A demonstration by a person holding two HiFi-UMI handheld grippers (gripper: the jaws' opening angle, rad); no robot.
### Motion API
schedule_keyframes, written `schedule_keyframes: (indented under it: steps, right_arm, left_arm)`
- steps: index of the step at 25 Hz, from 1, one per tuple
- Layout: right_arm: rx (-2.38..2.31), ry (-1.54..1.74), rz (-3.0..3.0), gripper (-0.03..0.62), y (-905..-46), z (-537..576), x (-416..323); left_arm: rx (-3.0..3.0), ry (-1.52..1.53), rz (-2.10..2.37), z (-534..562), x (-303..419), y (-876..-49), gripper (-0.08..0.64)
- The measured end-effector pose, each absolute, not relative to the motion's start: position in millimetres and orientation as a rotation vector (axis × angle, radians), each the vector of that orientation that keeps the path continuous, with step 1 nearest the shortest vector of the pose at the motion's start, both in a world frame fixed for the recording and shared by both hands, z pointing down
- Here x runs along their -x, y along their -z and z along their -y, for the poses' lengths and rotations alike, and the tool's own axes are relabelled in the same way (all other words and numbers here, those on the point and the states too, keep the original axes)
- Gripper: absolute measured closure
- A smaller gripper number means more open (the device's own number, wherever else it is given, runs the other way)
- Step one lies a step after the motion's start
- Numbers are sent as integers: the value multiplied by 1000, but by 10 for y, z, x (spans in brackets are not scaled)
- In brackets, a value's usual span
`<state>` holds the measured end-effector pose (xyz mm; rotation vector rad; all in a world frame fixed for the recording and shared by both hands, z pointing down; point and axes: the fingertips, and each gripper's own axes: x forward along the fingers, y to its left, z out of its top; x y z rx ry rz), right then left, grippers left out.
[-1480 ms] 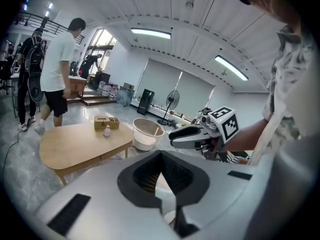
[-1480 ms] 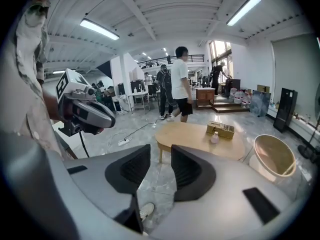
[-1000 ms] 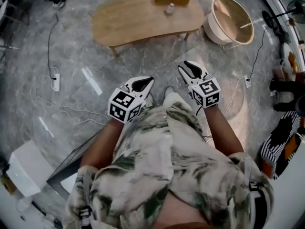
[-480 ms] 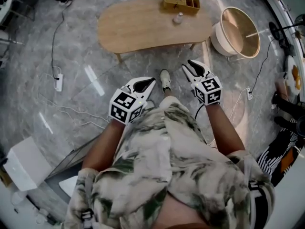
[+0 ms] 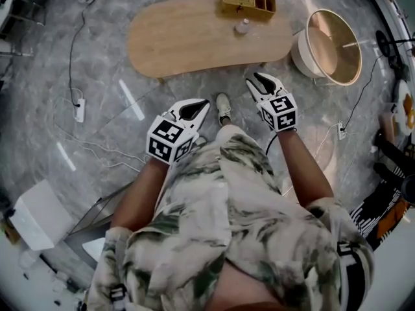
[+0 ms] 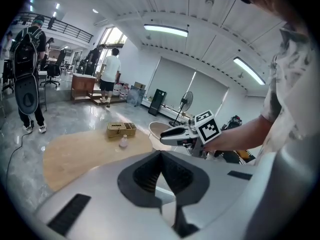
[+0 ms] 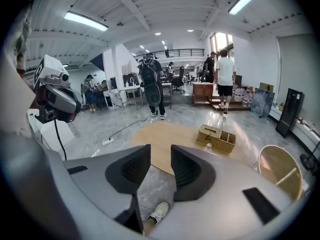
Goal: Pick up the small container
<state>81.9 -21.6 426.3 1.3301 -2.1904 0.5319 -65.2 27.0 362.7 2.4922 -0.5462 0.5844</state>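
Note:
The small container [image 5: 242, 26], a little white bottle, stands on the far right part of the oval wooden table [image 5: 188, 41], just in front of a wicker box [image 5: 248, 2]. It also shows in the left gripper view [image 6: 123, 143] and as a small speck in the right gripper view [image 7: 209, 145]. Both grippers hang in the air in front of my chest, well short of the table. My left gripper [image 5: 204, 105] has its jaw tips together and holds nothing [image 6: 160, 156]. On my right gripper [image 5: 258, 80] a gap shows between the pads, empty [image 7: 160, 151].
A round white tub with a tan inside [image 5: 331, 41] stands right of the table. My shoe [image 5: 224, 105] is on the grey floor between the grippers. A power strip with cables [image 5: 79, 109] lies left, and a white box [image 5: 32, 216] sits at lower left. People stand beyond the table [image 7: 151, 86].
The table sits a little nearer and further left in the head view. Both grippers have drifted slightly up toward it, and my shoe has stepped forward. Jaws look unchanged.

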Motion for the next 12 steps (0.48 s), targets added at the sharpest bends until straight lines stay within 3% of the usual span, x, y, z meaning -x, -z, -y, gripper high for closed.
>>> schedule_keyframes:
  steps: [12]
  right_arm:
    - [-1259, -628, 2143, 428, -5097, 1363, -1642]
  left_arm:
    - [-2394, -677, 571, 674, -119, -3912, 537]
